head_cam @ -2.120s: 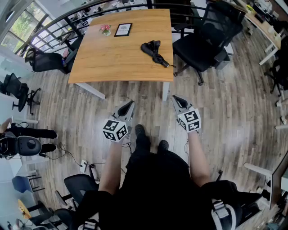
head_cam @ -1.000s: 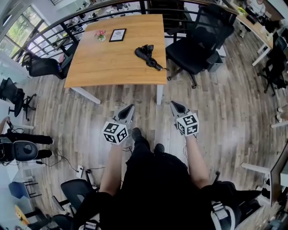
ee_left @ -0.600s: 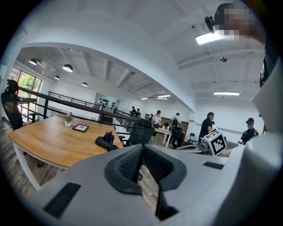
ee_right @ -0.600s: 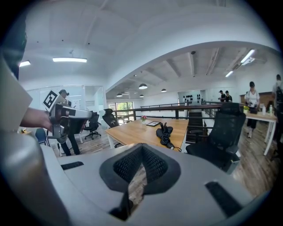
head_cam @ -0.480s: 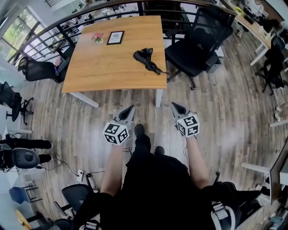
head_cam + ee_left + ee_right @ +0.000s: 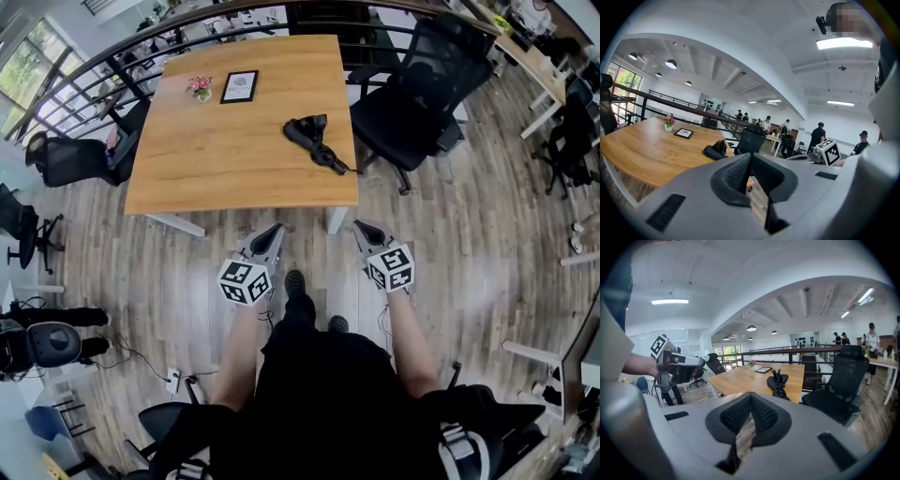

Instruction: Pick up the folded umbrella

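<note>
Closest to me, my left claw (image 6: pixel 274 229) and my right claw (image 6: pixel 360 227) are both held out over the wooden floor (image 6: pixel 450 244), side by side and apart from each other. Each has its jaws pressed together at the tips with nothing pinched between them, as each claw's own view shows. My shoes (image 6: pixel 294 279) stand just behind them.

Just past the claw tips is the near edge of the wooden table (image 6: pixel 234 159). The folded umbrella (image 6: pixel 314 141) lies on it near the right-hand edge, black and loosely bunched, its handle end pointing toward the near right corner. No claw touches it.

Farther back on the table, the only container is a small pot (image 6: pixel 199 89) holding pink flowers. A framed picture (image 6: pixel 239 86) lies flat just beside it. A black office chair (image 6: pixel 412 94) stands beside the table's right side.

Compared with half a second ago, the table's near edge now sits closer to my claw tips, and the umbrella appears lower and nearer in the head view. The jaws are pressed together as before.
</note>
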The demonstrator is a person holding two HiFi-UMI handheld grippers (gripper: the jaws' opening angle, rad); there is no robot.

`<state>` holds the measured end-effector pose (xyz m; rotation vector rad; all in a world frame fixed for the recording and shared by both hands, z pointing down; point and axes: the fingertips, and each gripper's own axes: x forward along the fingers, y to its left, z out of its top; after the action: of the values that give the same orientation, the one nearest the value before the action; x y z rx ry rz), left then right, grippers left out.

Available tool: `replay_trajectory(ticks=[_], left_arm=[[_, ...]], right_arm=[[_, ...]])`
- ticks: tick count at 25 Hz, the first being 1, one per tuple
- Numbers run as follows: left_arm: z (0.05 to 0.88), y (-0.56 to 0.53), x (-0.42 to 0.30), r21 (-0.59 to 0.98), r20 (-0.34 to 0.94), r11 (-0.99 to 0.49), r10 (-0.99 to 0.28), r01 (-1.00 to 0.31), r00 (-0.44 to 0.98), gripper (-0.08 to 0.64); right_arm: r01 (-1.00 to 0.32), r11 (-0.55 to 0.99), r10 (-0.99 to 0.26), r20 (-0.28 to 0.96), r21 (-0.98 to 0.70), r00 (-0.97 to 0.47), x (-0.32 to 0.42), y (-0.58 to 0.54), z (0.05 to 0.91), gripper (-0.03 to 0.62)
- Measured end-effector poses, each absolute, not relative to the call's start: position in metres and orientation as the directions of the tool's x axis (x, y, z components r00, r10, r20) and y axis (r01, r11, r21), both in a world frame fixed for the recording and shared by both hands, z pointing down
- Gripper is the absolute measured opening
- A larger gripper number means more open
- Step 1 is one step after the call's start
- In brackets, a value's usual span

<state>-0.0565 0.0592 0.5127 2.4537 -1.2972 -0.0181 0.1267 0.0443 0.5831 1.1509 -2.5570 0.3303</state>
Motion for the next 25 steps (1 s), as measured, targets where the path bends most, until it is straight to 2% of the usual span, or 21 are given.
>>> replay_trajectory(ticks=[10,25], left_arm=[[0.518,-0.021,-0.096,0.341,0.173,-0.541,-0.768,-0.769,0.617,0.034],[0.525,-0.078,-0.124,0.349,0.178,-0.615,-0.697,-0.707,0.695,0.034]], right_arm=[[-0.784,0.616,-0.695,0.411,-0.082,-0.589,0.086,-0.021,0.590,0.009],[-0.829,0.554,-0.741,0.407,-0.080,-0.534,0.047,-0.077,0.588,0.009]])
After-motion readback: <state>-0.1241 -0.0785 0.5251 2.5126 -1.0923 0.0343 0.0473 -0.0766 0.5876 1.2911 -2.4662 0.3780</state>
